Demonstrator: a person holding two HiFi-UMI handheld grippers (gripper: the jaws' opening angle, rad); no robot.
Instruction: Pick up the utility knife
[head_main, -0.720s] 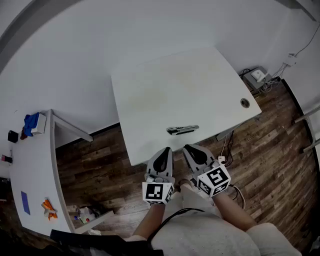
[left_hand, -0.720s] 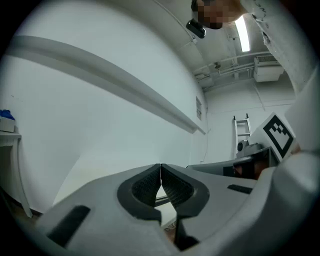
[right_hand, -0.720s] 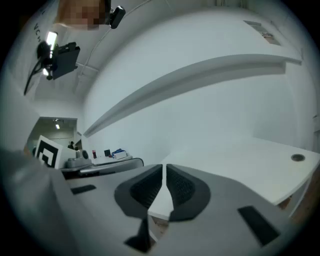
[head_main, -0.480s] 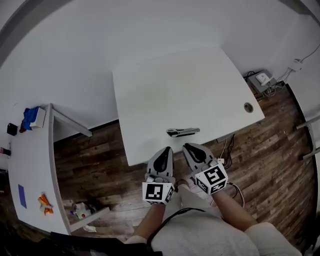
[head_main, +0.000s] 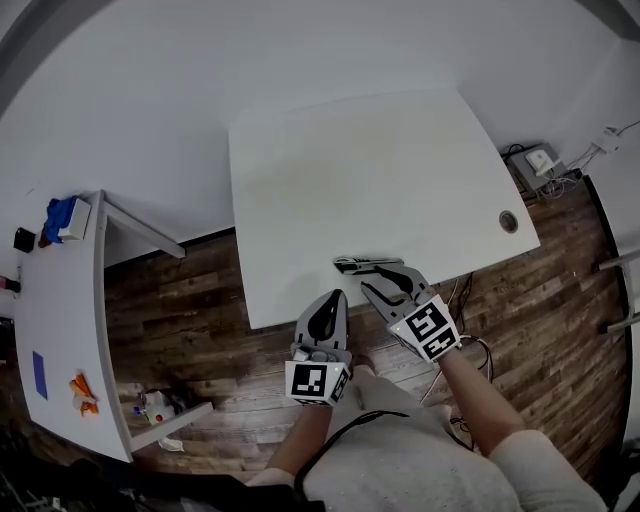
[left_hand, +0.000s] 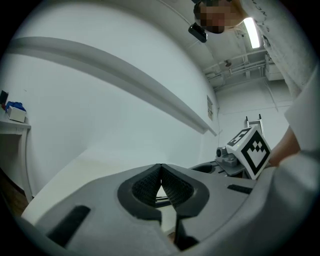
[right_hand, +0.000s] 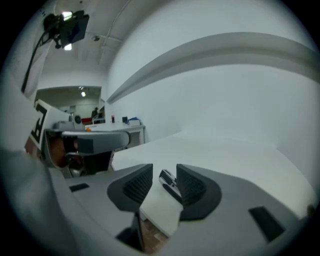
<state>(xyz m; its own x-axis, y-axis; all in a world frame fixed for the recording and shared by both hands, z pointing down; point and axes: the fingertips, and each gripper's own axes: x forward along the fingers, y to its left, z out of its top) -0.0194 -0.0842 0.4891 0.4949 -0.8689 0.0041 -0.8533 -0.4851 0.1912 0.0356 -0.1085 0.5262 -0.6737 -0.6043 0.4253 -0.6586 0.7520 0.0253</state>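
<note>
Utility knife (head_main: 362, 263) (right_hand: 169, 182) lies flat on the white table (head_main: 400, 160), close to the table's near edge, roughly mid-way along that edge, long side parallel to it. Right gripper (head_main: 383, 279) (right_hand: 165, 176) reaches over that same table edge, tilted down, jaws apart. In the right gripper view the knife's end shows in the gap, nearer one pad; pads not pressed on it, contact can't be told. Left gripper (head_main: 329, 300) (left_hand: 160, 171) sits just off the table's near edge, over the wooden floor (head_main: 180, 300), level, jaw tips meeting, nothing between them. Round cable hole (head_main: 509, 221) at the table's far right corner. Second desk (head_main: 60, 330) stands well left of the table, with a blue item (head_main: 60, 215) and an orange item (head_main: 80, 390) on it.
</note>
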